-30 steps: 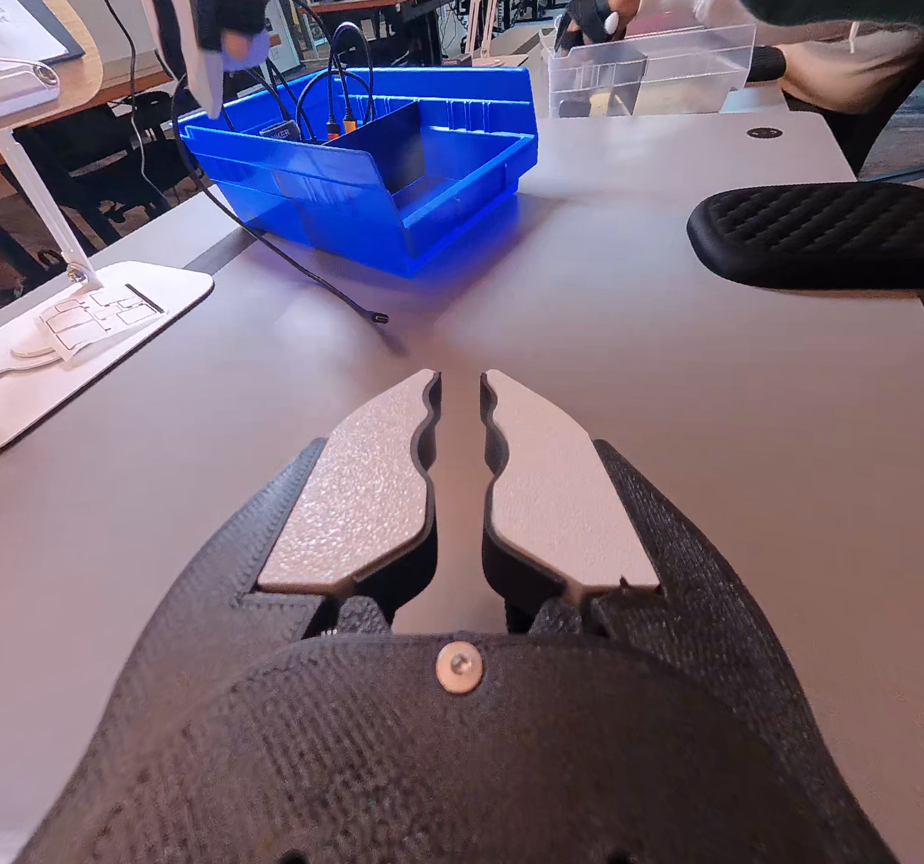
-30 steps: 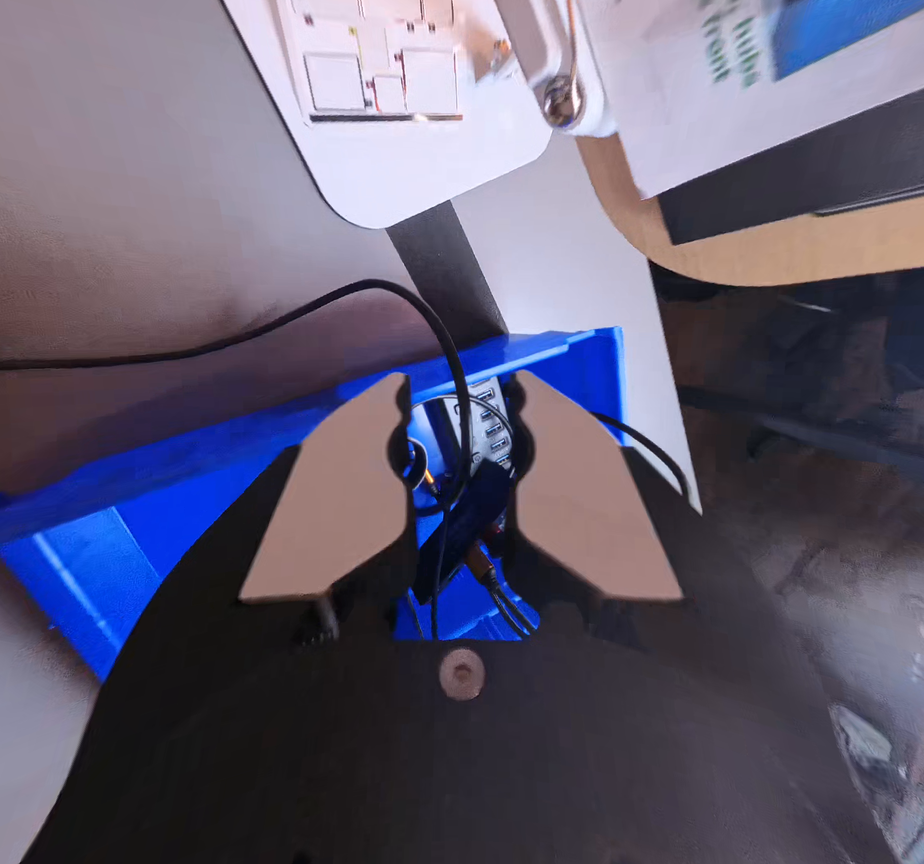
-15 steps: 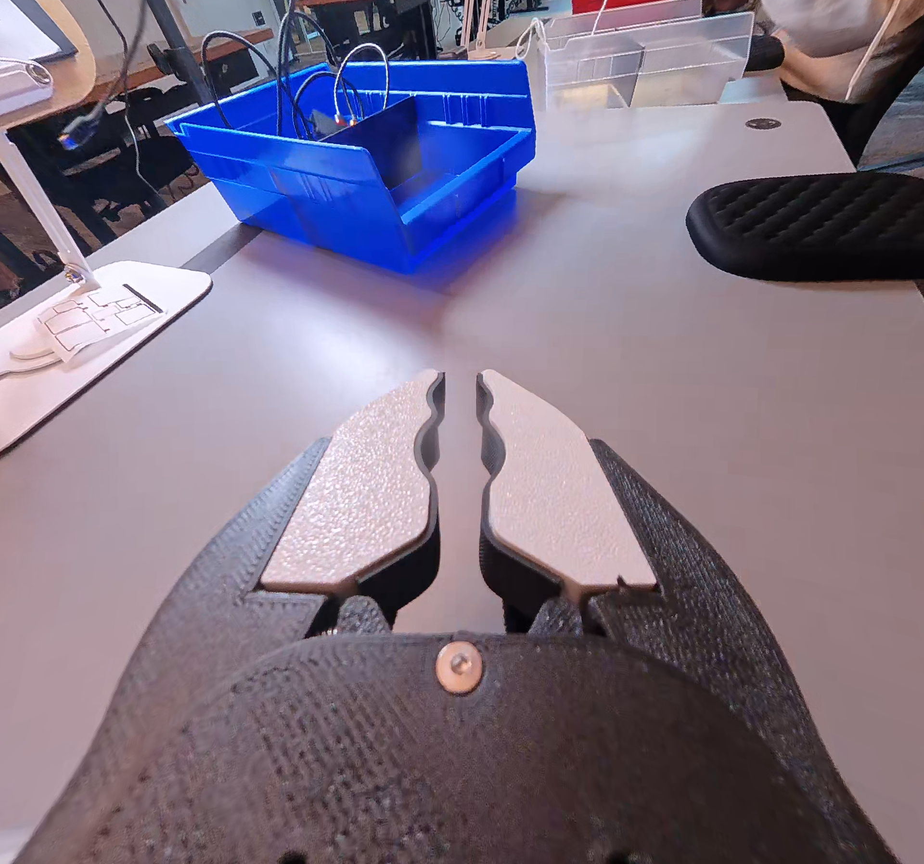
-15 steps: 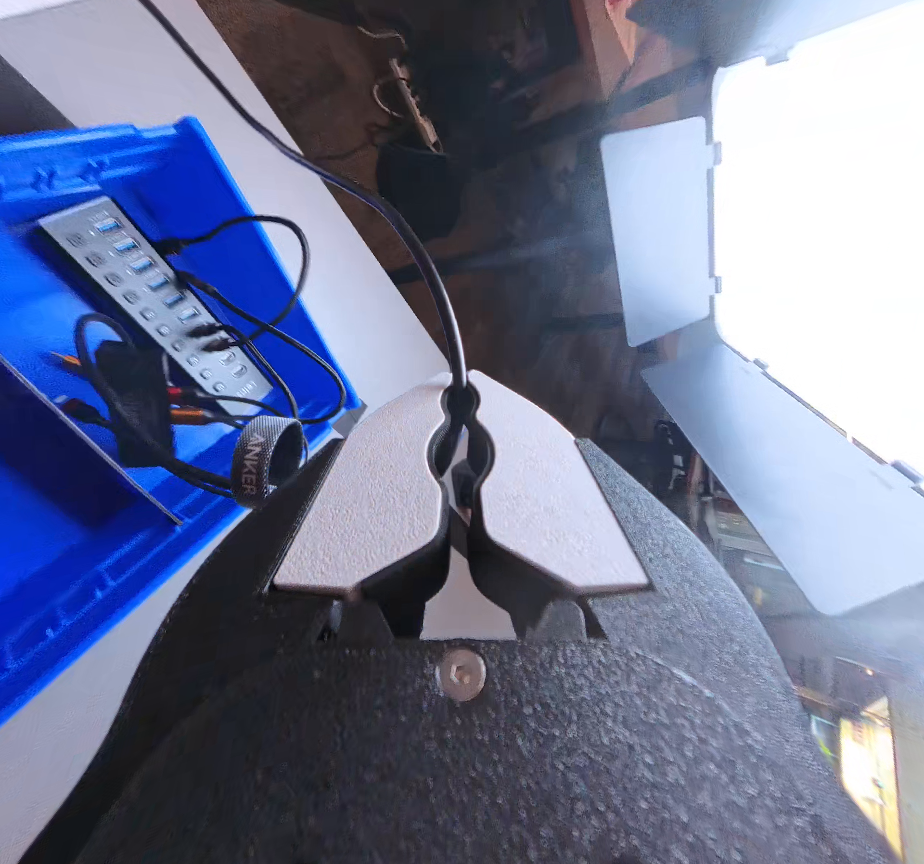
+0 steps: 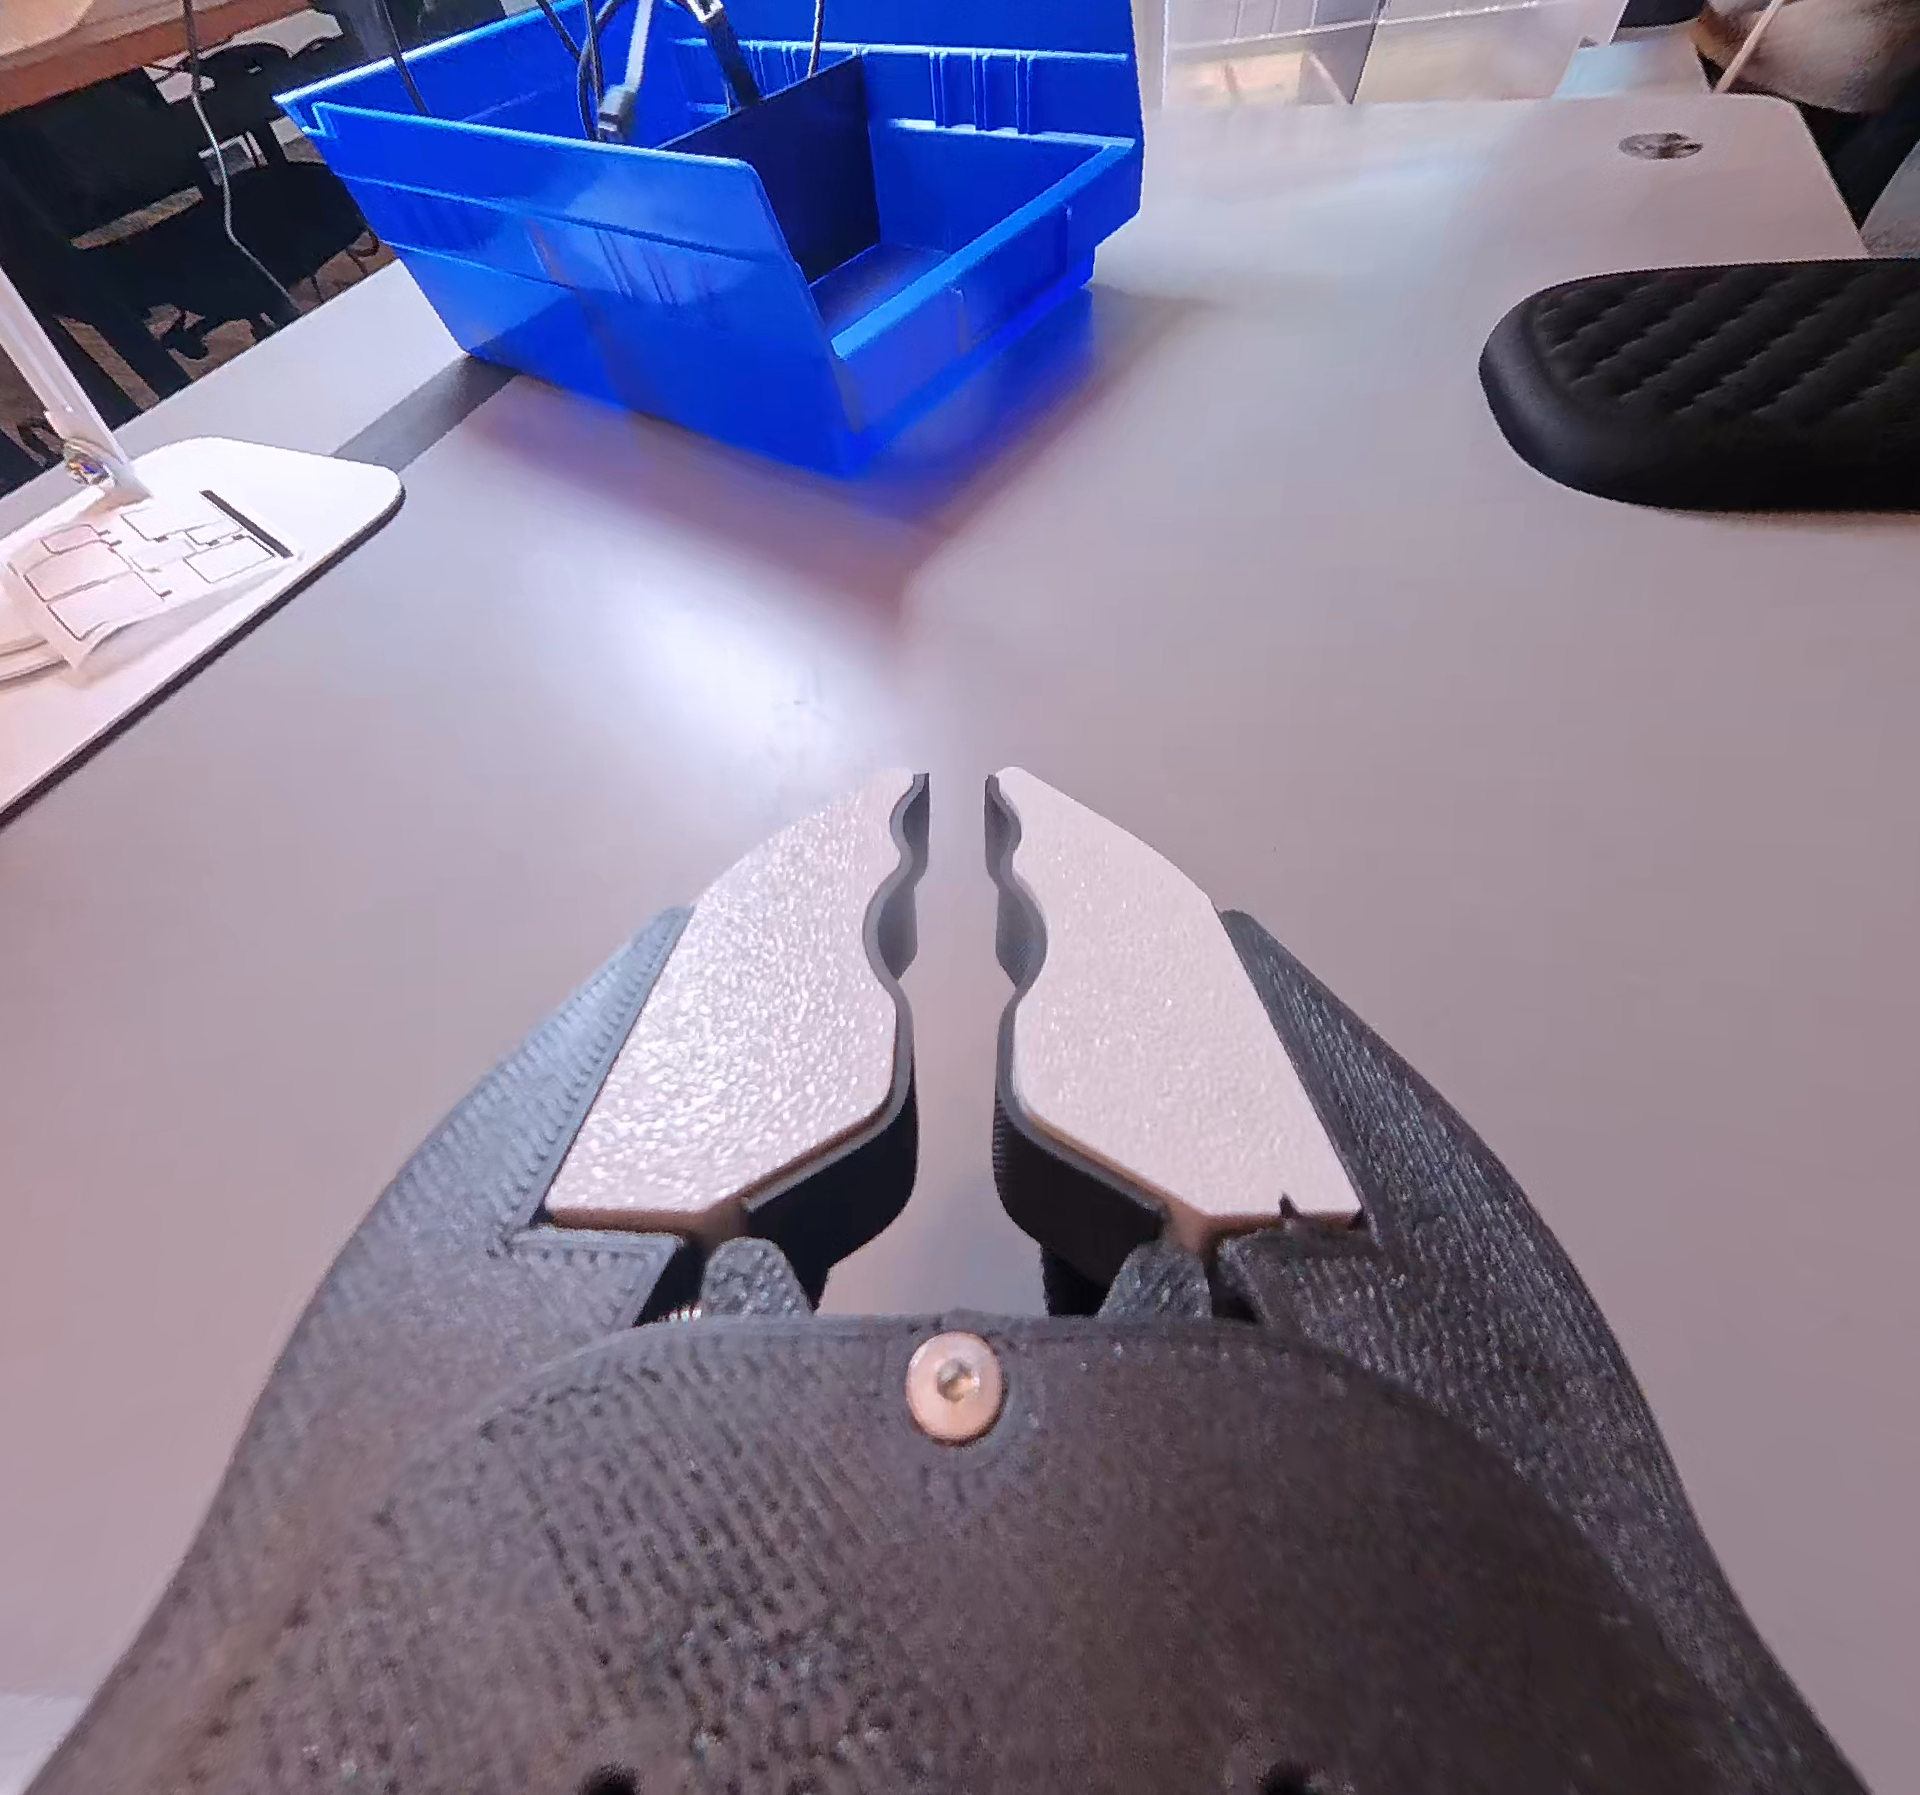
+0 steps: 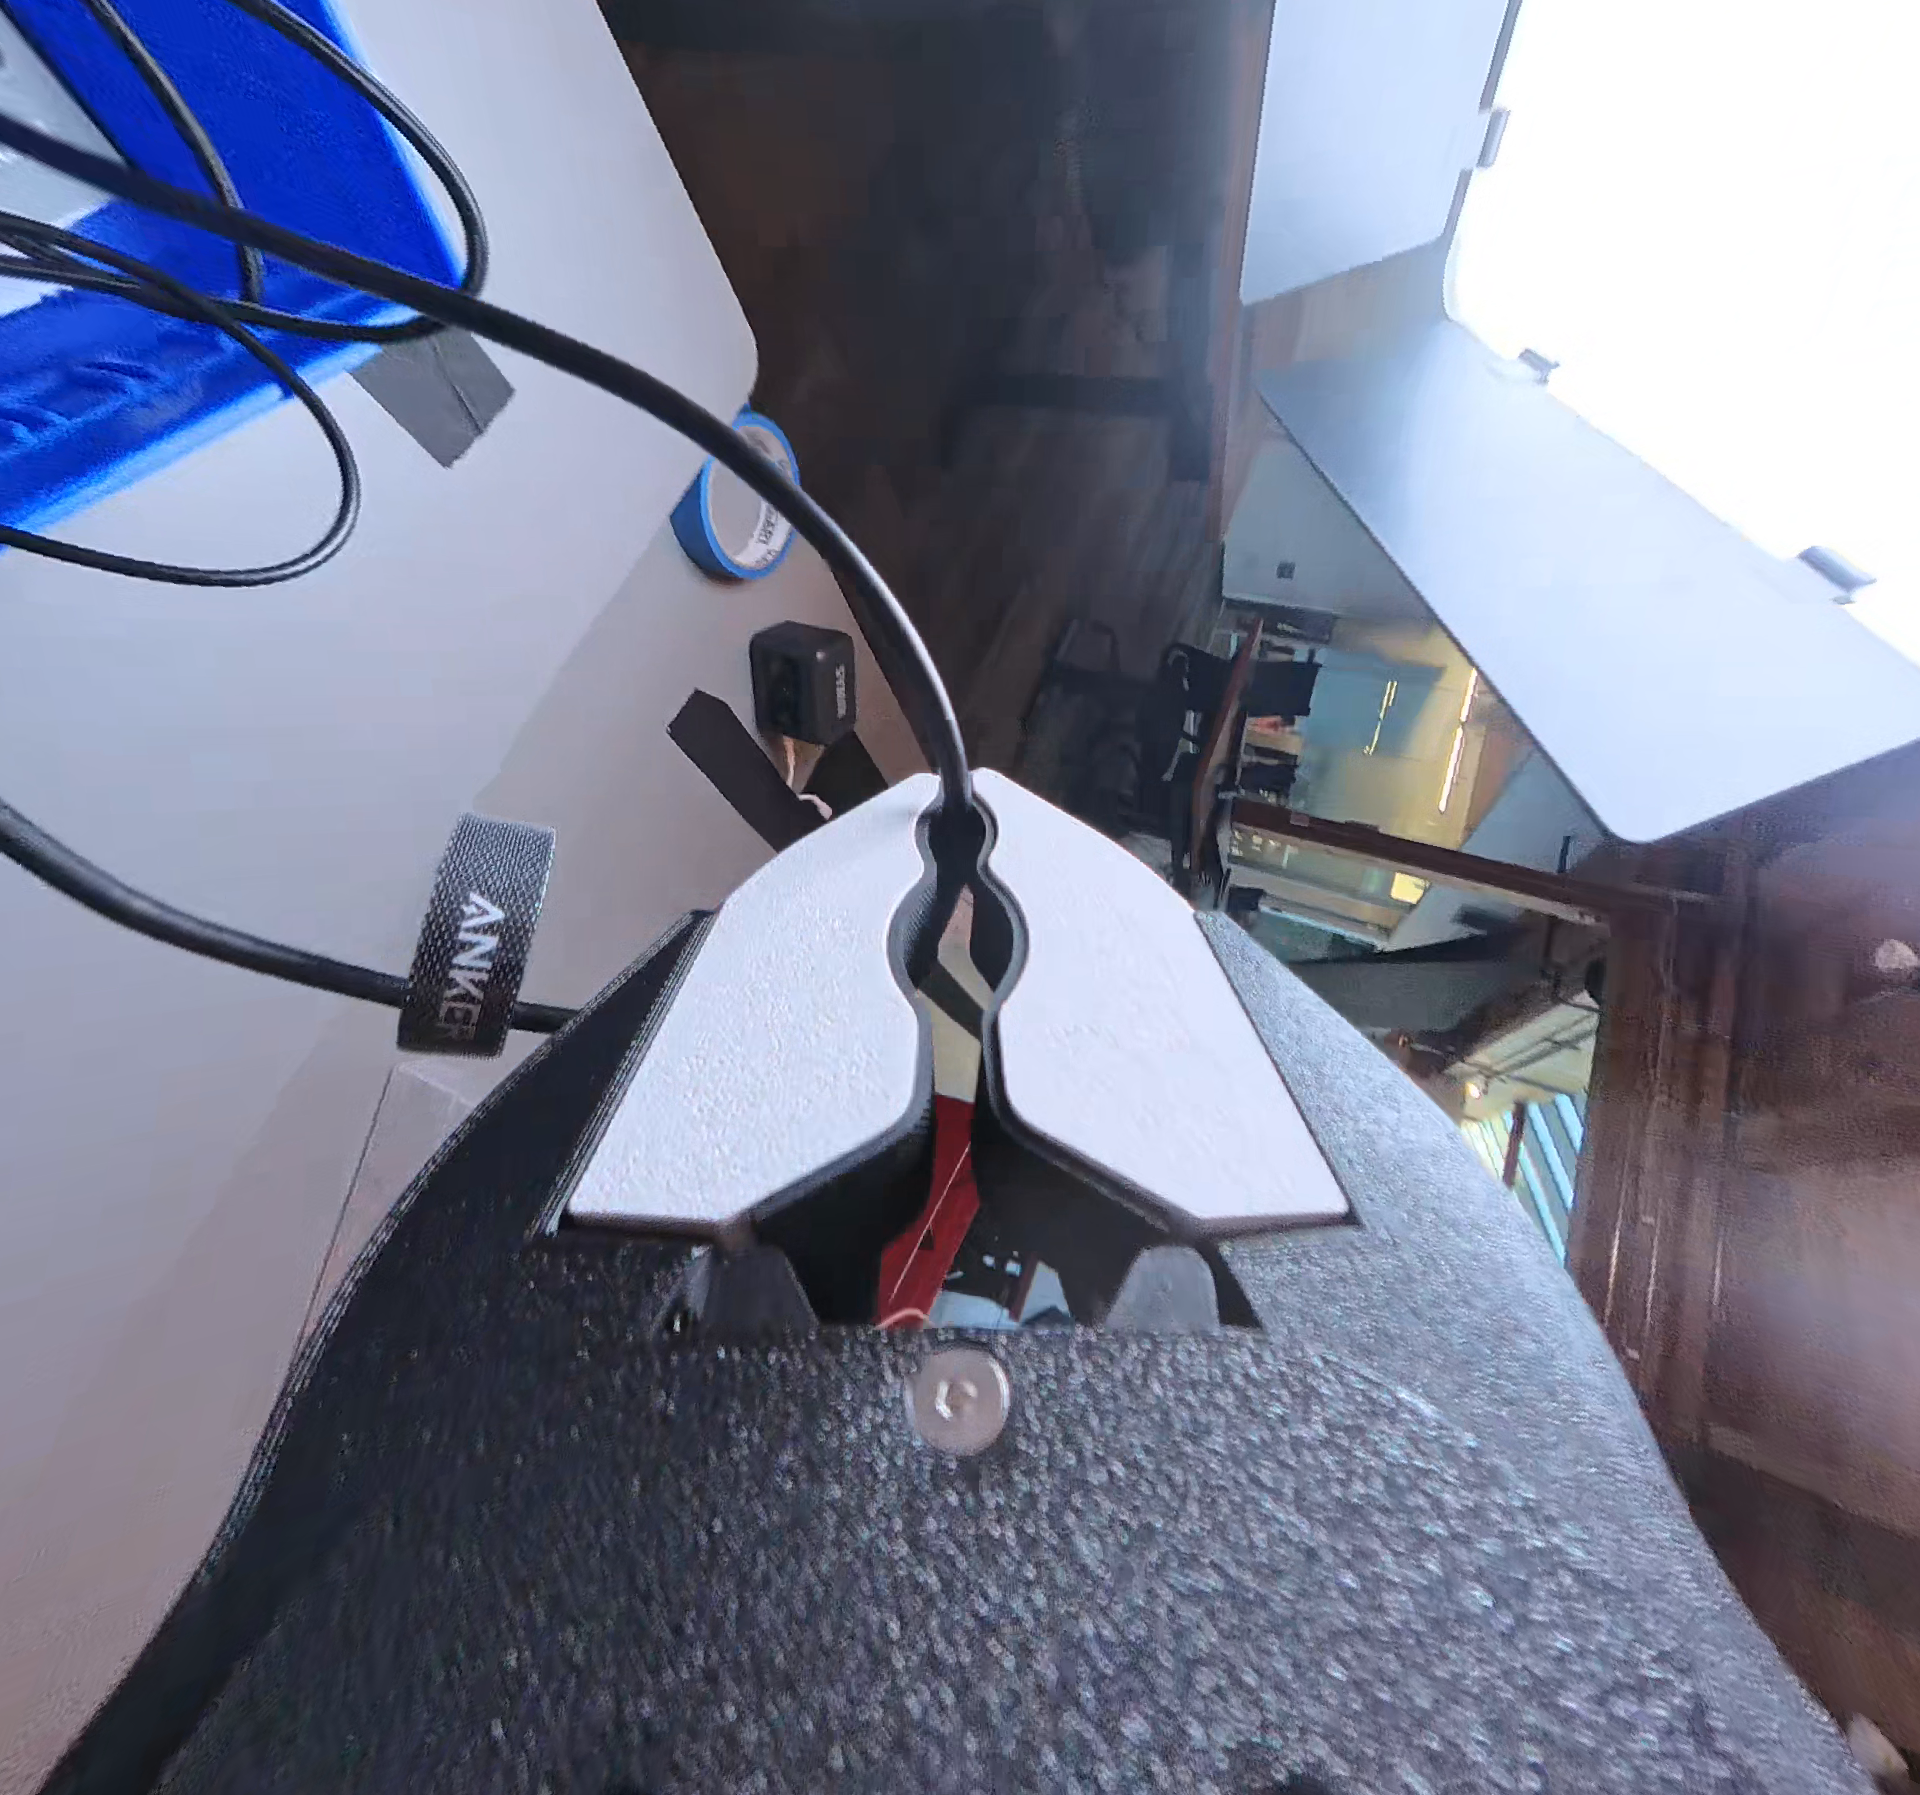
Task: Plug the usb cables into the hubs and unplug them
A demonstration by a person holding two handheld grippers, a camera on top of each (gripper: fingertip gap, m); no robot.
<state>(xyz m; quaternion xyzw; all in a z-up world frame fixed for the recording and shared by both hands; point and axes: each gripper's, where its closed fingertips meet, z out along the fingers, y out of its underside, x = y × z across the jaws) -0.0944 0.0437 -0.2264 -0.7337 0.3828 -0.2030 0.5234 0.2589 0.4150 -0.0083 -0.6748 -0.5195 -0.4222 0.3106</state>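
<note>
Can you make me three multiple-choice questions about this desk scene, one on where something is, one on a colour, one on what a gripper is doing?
1. Where do the loose cable ends rise from?
A. the blue bin
B. the black pad
C. the clear box

2. What colour is the tape roll at the desk edge?
A. red
B. blue
C. yellow

3. What is the right gripper doing?
A. open over the desk
B. shut on nothing
C. shut on a black cable

Answers:
1 A: the cables stand up out of the blue bin.
2 B: the tape roll is blue.
3 C: the right gripper pinches the black cable; the left gripper holds nothing.
</note>
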